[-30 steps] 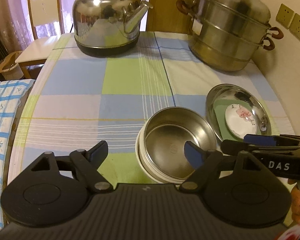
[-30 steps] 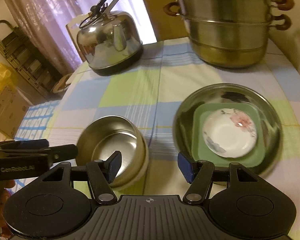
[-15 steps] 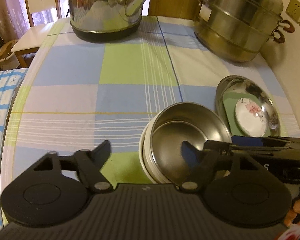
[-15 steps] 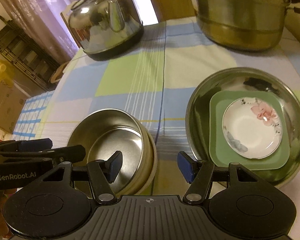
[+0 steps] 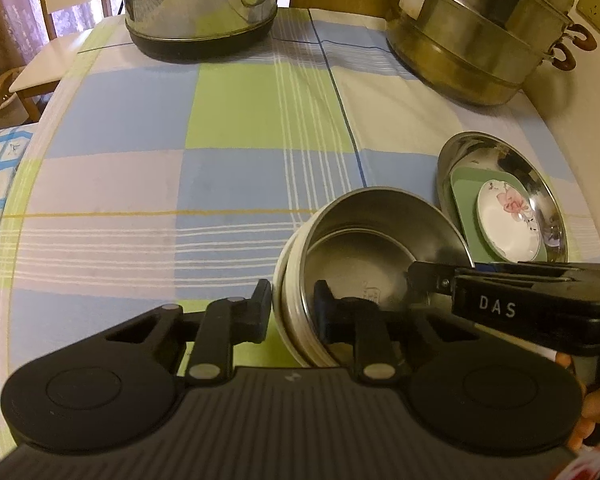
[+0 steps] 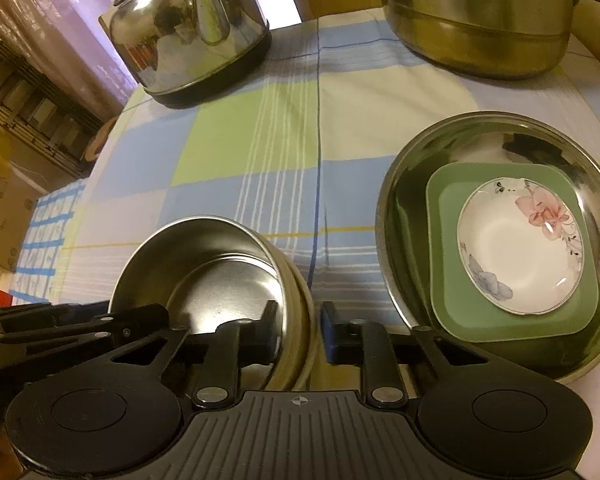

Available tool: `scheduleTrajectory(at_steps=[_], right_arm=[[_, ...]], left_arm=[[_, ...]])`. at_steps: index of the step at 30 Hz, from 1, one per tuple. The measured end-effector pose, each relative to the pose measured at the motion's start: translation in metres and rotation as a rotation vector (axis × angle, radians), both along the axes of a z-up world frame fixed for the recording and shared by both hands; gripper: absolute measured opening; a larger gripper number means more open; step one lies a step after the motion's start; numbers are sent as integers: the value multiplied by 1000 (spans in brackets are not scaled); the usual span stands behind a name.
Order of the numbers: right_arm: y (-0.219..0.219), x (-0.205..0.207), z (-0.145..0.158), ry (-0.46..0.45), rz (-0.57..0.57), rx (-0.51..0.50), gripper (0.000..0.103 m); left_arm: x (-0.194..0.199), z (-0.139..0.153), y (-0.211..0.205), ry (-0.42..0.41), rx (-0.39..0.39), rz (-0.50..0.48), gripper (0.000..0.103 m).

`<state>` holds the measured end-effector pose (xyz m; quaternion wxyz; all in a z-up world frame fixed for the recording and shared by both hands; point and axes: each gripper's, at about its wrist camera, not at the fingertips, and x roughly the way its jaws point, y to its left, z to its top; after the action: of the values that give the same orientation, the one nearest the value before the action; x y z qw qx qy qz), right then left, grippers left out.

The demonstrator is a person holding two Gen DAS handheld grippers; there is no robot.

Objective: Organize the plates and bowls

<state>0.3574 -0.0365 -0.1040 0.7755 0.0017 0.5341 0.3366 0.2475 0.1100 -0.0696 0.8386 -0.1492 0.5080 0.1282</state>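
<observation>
A steel bowl (image 5: 380, 236) nests in a cream bowl (image 5: 290, 308) at the table's near edge; the stack also shows in the right wrist view (image 6: 216, 264). My left gripper (image 5: 292, 308) is shut on the stack's left rim, one finger outside, one inside. My right gripper (image 6: 298, 328) is shut on its right rim the same way. To the right, a wide steel plate (image 6: 412, 184) holds a green square plate (image 6: 444, 300) with a white floral saucer (image 6: 516, 256) on top.
A steel kettle (image 6: 188, 32) stands at the back left and a tiered steel steamer pot (image 5: 476, 28) at the back right, both on the checked tablecloth (image 5: 236, 120). A wall runs along the right edge. A chair (image 5: 48, 72) stands beyond the table's left side.
Both grippers have moved forward and closed from open onto opposite rims of the bowl stack.
</observation>
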Motion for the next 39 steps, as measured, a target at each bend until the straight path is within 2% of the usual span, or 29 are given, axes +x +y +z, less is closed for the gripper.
scheduleTrajectory(at_steps=[6, 17, 29, 39], right_arm=[[8, 0, 2, -16, 5, -40, 18], [8, 8, -1, 13, -6, -43, 18], [12, -1, 2, -16, -3, -77, 16], [8, -3, 2, -21, -5, -55, 16]], left_arm=[[2, -3, 1, 5, -7, -3, 22], [4, -10, 5, 7, -42, -5, 24], [3, -9, 6, 1, -50, -7, 23], [2, -10, 5, -6, -47, -11, 23]])
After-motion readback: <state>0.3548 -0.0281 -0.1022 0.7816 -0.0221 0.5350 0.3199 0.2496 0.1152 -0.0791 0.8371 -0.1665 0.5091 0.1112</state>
